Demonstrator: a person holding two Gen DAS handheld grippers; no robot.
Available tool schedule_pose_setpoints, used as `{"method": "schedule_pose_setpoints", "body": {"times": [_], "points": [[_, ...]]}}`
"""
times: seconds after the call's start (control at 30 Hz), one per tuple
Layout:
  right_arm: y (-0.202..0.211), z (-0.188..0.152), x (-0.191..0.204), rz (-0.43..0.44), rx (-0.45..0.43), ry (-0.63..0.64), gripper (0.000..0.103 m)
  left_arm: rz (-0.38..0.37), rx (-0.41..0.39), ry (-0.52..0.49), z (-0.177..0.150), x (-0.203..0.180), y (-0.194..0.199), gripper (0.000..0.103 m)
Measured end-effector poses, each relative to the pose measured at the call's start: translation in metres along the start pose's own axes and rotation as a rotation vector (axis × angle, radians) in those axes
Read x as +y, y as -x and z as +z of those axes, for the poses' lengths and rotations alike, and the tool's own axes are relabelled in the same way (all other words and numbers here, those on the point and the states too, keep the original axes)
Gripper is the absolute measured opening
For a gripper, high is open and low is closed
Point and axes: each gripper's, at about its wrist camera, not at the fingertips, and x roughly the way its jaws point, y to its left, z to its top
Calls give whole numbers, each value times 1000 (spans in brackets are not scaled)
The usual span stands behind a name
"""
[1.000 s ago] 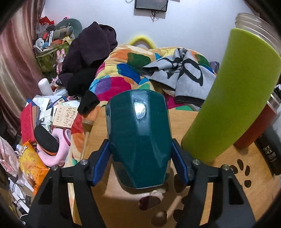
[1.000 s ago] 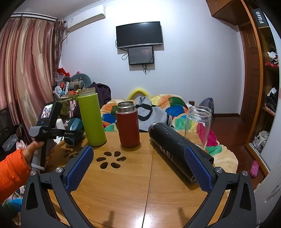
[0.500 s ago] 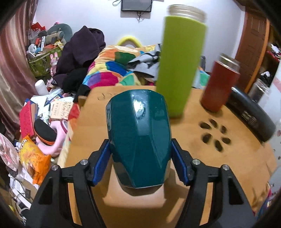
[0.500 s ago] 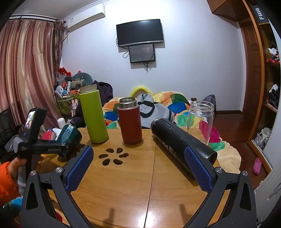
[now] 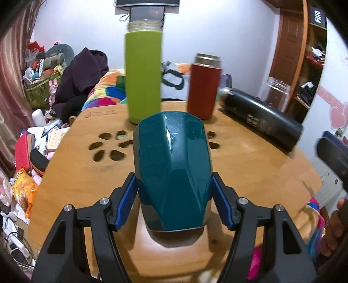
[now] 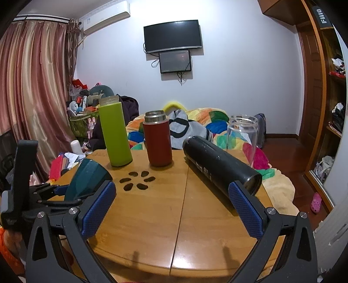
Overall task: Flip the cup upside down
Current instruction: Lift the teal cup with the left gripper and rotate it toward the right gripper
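At the far left, a snack bag (image 5: 22, 185) and scattered papers are seen on the floor beside the wooden bench (image 5: 250, 165). Engraved lettering is visible near the bench's far left edge, but it cannot be read. A flower-shaped group of cut-out holes (image 6: 138, 179) is set into the benchtop.

The left hand-held gripper (image 5: 174, 201) is pinched on the teal cup (image 5: 173, 169), its blue pads (image 5: 127, 199) pressed against both sides of the cup near the wider end. In the right wrist view the cup (image 6: 87, 178) is seen tilted at the bench's left edge, held just above the surface, its narrower end pointing up and toward the bench's middle.

Behind the cup a tall green bottle (image 6: 115, 136) is stood upright, and just to its right a red thermos (image 6: 157, 140) with a metal rim. Further right a black flask (image 6: 219, 163) is laid on its side; white printing is carried along its body, but it is too blurred to be read. A clear glass jar (image 6: 242, 135) is stood behind it.

The right hand-held gripper (image 6: 171, 212) is held spread wide above the near part of the bench, with nothing between its blue pads (image 6: 244, 209).

On the wall a television (image 6: 173, 36) is mounted above a smaller screen (image 6: 175, 62). At the far right, the white letters "FIIIO" are read on a dark box (image 6: 324, 16) atop the wooden shelf unit.
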Motion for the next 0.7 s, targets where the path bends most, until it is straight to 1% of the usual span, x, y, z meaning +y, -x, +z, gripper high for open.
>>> {"method": "schedule_pose_setpoints", "body": {"times": [0.2,0.27,0.33,0.4,0.43,0.57,0.7], "points": [[2,-4,-2,6,13,-6,103,-10,-15,-58,-10,-25,11,66],[1,-5,-1,9,15,-4,103,-20,-13,-65,-11,-27,14,67],[1,-6,1,12,17,-1,103,-39,-20,-57,-11,-24,17,69],[1,-6,2,16,19,2,103,-46,-47,-55,-10,-23,26,77],[1,-7,3,17,20,2,103,-45,-63,-62,-10,-24,31,78],[-2,-8,7,45,29,-8,103,-39,-117,-90,-11,-19,50,79],[-6,-14,17,100,43,-9,103,11,-165,-71,-11,4,69,79]]}}
